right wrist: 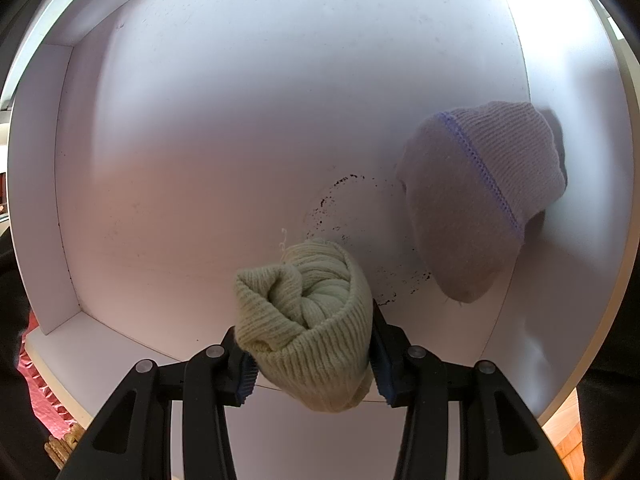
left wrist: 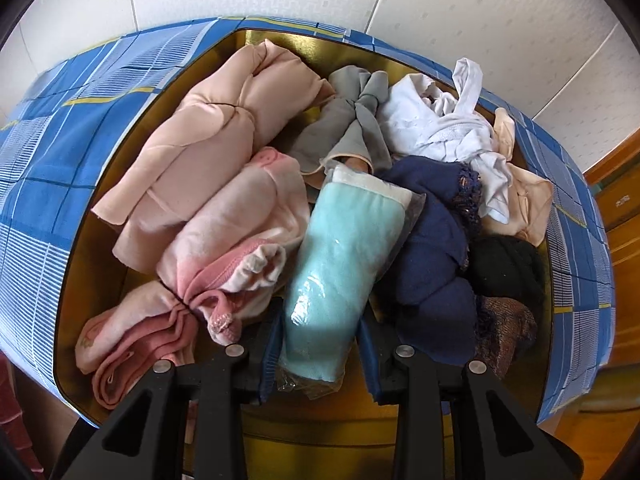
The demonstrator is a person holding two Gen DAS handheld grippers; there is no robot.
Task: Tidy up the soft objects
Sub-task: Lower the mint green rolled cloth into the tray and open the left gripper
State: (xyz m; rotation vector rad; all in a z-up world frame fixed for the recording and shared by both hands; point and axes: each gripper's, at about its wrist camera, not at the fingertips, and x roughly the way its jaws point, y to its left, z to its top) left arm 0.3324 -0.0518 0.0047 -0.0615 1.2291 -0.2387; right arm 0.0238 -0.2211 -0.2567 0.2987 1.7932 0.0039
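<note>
In the left wrist view, a gold box [left wrist: 100,216] holds a heap of soft items: peach cloth [left wrist: 208,128], pink bundle [left wrist: 224,248], grey knotted cloth [left wrist: 352,120], white garment [left wrist: 436,124], navy socks [left wrist: 432,264], black knit [left wrist: 504,268]. My left gripper [left wrist: 316,344] is shut on a mint towel in clear wrap [left wrist: 340,264], which lies among the heap. In the right wrist view, my right gripper [right wrist: 308,352] is shut on a rolled pale green sock [right wrist: 308,320] just above the floor of a white drawer [right wrist: 200,160]. A rolled lilac-grey sock [right wrist: 480,196] lies at the drawer's right.
The gold box sits on a blue checked bedsheet [left wrist: 48,168] by a white wall. A wooden floor [left wrist: 620,216] shows at right. The drawer's left wall [right wrist: 56,184] and right wall [right wrist: 580,200] bound it. Dark specks [right wrist: 344,216] mark the drawer floor.
</note>
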